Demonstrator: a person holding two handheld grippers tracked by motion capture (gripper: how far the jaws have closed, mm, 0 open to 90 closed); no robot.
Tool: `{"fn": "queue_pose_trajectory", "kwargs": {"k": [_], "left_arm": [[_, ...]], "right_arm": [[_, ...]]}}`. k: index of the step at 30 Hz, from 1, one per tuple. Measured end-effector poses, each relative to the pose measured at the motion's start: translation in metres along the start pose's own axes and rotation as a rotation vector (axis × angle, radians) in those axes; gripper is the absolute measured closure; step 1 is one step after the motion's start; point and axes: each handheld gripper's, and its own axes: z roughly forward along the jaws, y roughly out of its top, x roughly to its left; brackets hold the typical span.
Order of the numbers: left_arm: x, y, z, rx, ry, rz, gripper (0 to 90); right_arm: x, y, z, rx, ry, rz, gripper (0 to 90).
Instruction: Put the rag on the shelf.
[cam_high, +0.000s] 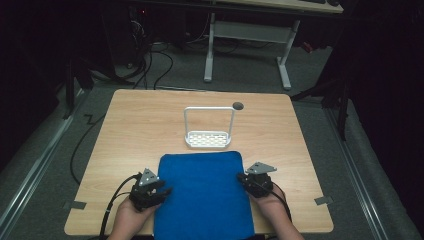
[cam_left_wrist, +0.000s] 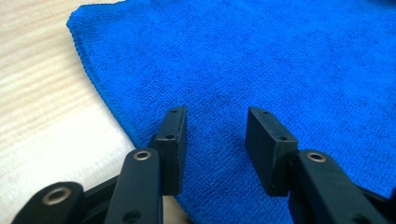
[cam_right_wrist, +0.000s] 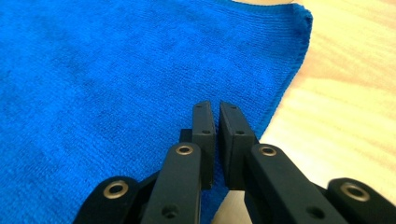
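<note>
A blue cloth (cam_high: 202, 195) lies flat in the lower middle of the high view, on the near part of the wooden table (cam_high: 140, 125). At the lower left, the left gripper (cam_high: 159, 191) sits at the cloth's left edge, its fingers (cam_left_wrist: 173, 140) spread apart over the fabric with nothing pinched. At the lower right, the right gripper (cam_high: 243, 177) rests at the cloth's right edge, its fingers (cam_right_wrist: 204, 135) nearly pressed together; whether any fabric is caught there I cannot tell. A white wire rack (cam_high: 208, 139) stands just above the cloth.
</note>
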Motion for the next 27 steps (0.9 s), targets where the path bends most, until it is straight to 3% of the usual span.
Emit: {"fn": "queue_pose_trajectory", "kwargs": {"k": [3, 10, 19, 21, 22, 25, 26, 27], "left_arm": [[-0.008, -0.007, -0.008, 0.016, -0.028, 0.013, 59.2], [-0.023, -0.017, -0.017, 0.036, -0.050, 0.058, 59.2], [-0.025, -0.019, -0.021, 0.043, -0.057, 0.073, 60.8], [-0.023, -0.019, -0.020, 0.032, -0.054, 0.070, 60.1], [-0.020, -0.017, -0.020, 0.012, -0.033, 0.067, 58.4], [-0.013, -0.014, -0.020, -0.011, -0.021, 0.049, 55.6], [-0.001, -0.010, -0.020, -0.045, -0.018, -0.011, 53.9], [-0.001, -0.010, -0.020, -0.045, -0.018, -0.011, 52.2]], "right_arm": [[0.005, -0.008, -0.011, 0.014, 0.029, -0.014, 86.0], [0.016, -0.021, -0.027, 0.030, 0.047, -0.019, 85.8], [0.025, -0.028, -0.037, 0.046, 0.059, -0.029, 83.1], [0.023, -0.028, -0.038, 0.019, 0.073, -0.014, 80.8], [0.019, -0.026, -0.039, -0.011, 0.073, 0.001, 79.2], [0.016, -0.026, -0.038, -0.019, 0.065, 0.012, 76.4], [0.013, -0.027, -0.036, -0.021, 0.055, 0.018, 71.2], [0.013, -0.027, -0.036, -0.021, 0.055, 0.018, 71.2]]}}
